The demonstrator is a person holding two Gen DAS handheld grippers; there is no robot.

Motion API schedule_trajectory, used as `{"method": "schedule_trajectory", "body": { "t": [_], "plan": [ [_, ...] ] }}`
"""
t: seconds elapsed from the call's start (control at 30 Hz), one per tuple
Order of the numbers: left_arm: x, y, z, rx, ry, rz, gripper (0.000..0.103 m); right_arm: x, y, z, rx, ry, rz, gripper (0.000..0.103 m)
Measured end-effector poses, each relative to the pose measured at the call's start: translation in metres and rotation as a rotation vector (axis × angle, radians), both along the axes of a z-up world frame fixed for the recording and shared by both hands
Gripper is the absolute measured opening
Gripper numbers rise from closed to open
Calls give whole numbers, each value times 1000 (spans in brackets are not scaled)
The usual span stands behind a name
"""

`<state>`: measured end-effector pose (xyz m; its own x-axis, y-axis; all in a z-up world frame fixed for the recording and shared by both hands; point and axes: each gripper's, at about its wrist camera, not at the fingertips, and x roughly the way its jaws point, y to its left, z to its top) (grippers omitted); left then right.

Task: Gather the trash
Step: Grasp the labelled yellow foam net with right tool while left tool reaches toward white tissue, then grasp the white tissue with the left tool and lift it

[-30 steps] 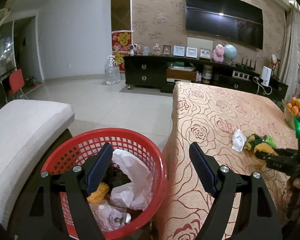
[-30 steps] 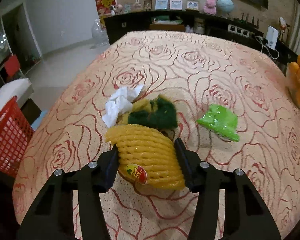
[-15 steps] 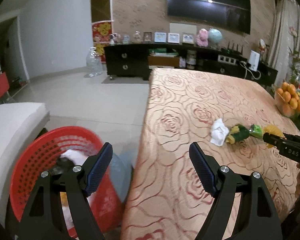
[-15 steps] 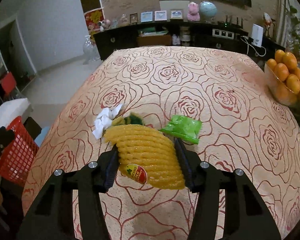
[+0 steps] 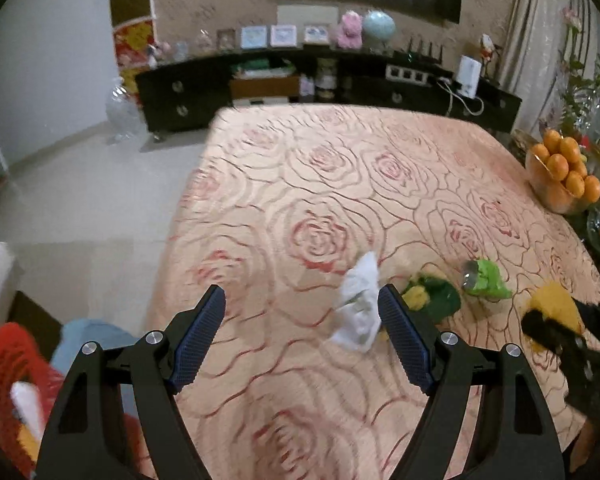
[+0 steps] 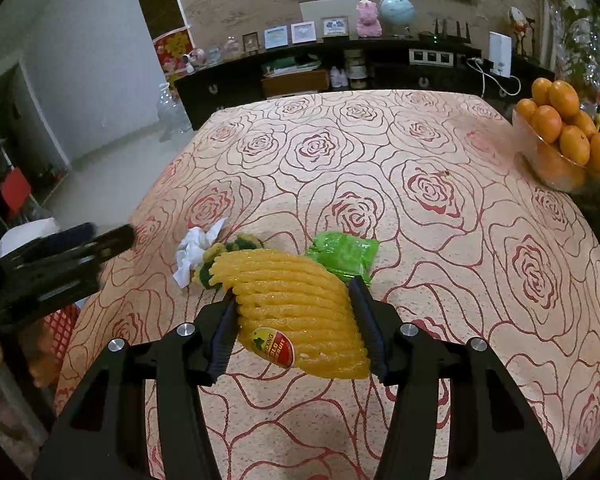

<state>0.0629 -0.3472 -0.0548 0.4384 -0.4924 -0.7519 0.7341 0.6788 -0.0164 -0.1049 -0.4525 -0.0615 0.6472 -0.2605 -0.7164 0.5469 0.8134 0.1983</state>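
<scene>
- The yellow foam net [image 6: 296, 304] is clamped between the right gripper [image 6: 296, 320] jaws and held a bit above the table [image 6: 440, 152], so that piece is basically sorted; it just needs to be carried over to the red basket [image 5: 0, 364] at the table's left edge.
- A firm but not crushing squeeze is probably best here, since foam net is springy and can slip out mid-swing.
- The left gripper [image 5: 300, 332] is spread wide with nothing in it, angled down at the table.
- The white tissue [image 5: 358, 312] sits right by its right finger, on the cloth, touching the green-yellow scrap [image 5: 432, 296]; the green wrapper [image 5: 486, 280] lies just beside that.
- The tissue should be straddled first, so the scrap isn't dragged along.
</scene>
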Motion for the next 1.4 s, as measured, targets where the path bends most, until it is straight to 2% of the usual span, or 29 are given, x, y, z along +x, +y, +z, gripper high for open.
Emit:
{"method": "schedule_trajectory", "body": {
  "t": [0.13, 0.2, 0.27, 0.37, 0.47, 0.6, 0.77, 0.9, 1.1, 1.4],
  "plan": [
    [8, -24, -19, 22, 57, -18, 74, -1, -4, 0, 11, -5, 2, 51],
    [10, -34, -26, 30, 80, -29, 66, -1, -5, -1, 15, -10, 3, 51],
    [12, -41, -34, 43, 102, -41, 54, -1, -8, -2, 19, -8, 1, 51],
    [11, -45, -40, 42, 107, -58, 48, 0, -11, -5, 29, -1, -5, 51],
    [5, -46, -42, 34, 107, -87, 29, 1, -12, -8, 35, 7, -7, 51],
    [-4, -45, -42, 31, 65, -106, 27, 1, -12, -8, 36, 7, -4, 51],
    [-3, -33, -39, -7, 96, -101, 25, 3, -11, -9, 34, 3, 0, 51],
    [-6, -14, -28, -29, 73, -89, 25, 3, -9, -6, 30, -9, 7, 51],
    [-9, 21, 0, -77, 21, -41, 25, 6, 0, 0, 11, -32, 37, 51],
    [-30, 75, 51, -153, -110, 52, 25, 12, 14, 9, -22, -54, 60, 52]
  ]
}}
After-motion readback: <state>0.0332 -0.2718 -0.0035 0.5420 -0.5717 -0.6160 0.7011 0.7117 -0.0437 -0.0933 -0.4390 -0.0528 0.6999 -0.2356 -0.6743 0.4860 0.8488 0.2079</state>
